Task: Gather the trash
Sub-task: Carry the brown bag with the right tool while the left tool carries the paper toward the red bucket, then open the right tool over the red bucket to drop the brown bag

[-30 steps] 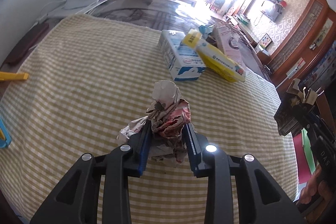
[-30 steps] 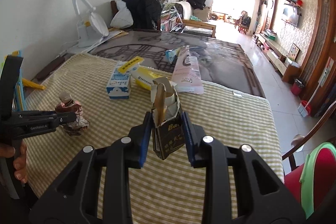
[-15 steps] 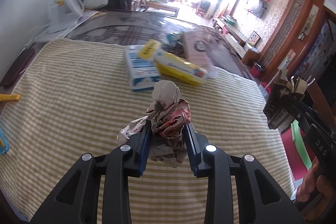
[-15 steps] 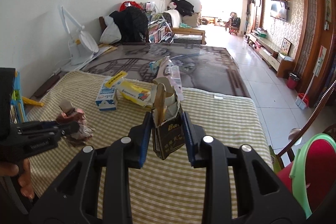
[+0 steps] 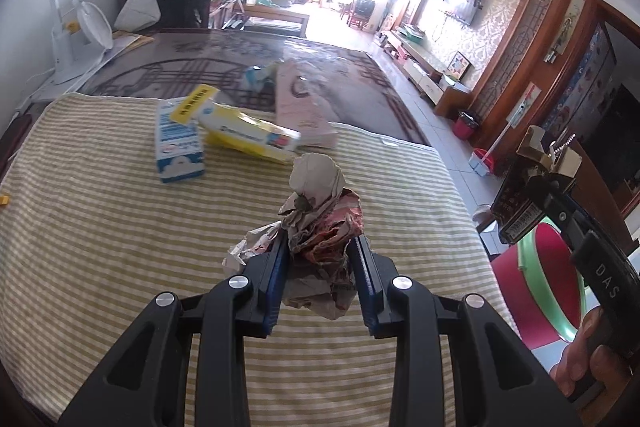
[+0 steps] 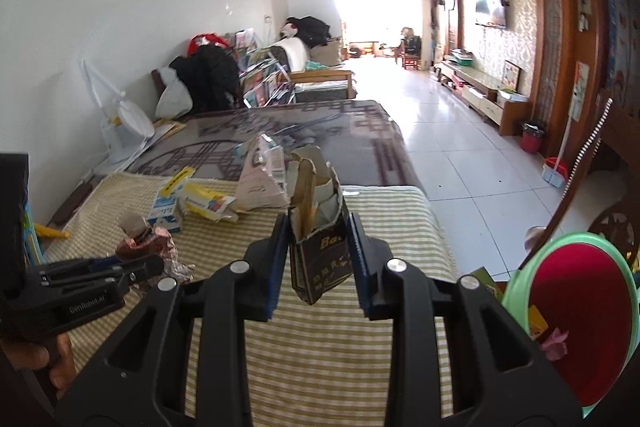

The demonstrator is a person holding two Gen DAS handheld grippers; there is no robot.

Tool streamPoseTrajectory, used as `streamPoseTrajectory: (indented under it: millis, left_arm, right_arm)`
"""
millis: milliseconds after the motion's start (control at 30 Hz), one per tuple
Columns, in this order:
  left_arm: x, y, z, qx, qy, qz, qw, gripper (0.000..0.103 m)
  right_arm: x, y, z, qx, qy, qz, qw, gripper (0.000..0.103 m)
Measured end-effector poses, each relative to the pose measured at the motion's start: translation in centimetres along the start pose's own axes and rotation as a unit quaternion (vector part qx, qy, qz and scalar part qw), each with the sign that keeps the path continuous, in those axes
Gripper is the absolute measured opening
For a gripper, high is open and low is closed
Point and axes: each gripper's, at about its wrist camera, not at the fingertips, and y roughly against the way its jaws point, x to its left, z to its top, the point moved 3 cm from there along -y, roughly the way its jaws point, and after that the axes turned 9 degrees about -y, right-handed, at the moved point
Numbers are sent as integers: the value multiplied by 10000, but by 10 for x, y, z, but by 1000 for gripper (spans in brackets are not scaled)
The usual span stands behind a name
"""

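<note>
My left gripper (image 5: 320, 267) squeezes a paper wad (image 5: 320, 219), up above the striped cloth (image 5: 100, 227). The wad is light, soft and crinkly, so I pinch its fat middle. My right gripper (image 6: 316, 259) squeezes a dark, torn box (image 6: 320, 247) by its flat sides. It is thin card and would crush easily. The red bin (image 6: 580, 327) with a green rim waits near my right. More boxes (image 5: 180, 143) lie on the cloth.

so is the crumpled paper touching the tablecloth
Apart: in the right wrist view the crumpled paper hangs from the left gripper, clear of the tablecloth.
</note>
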Motion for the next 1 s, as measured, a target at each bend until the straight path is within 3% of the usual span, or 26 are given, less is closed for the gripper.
streamPoseTrajectory:
  millis: [300, 500, 767, 1000]
  left_arm:
    - [-45, -3, 1, 27, -272, -138, 9995, 29]
    - [-67, -3, 1, 30, -405, -227, 9989, 30]
    - [-96, -3, 4, 7, -616, -366, 9974, 30]
    - [-127, -10, 6, 84, -764, -619, 9951, 30]
  right_arm:
    - [-37, 20, 5, -289, -74, -450, 9985, 29]
    - [-83, 32, 6, -372, -415, -990, 9935, 29]
    - [-160, 50, 1, -384, -1129, -1776, 9769, 30]
    - [-209, 63, -15, -282, -1815, -2071, 9609, 31]
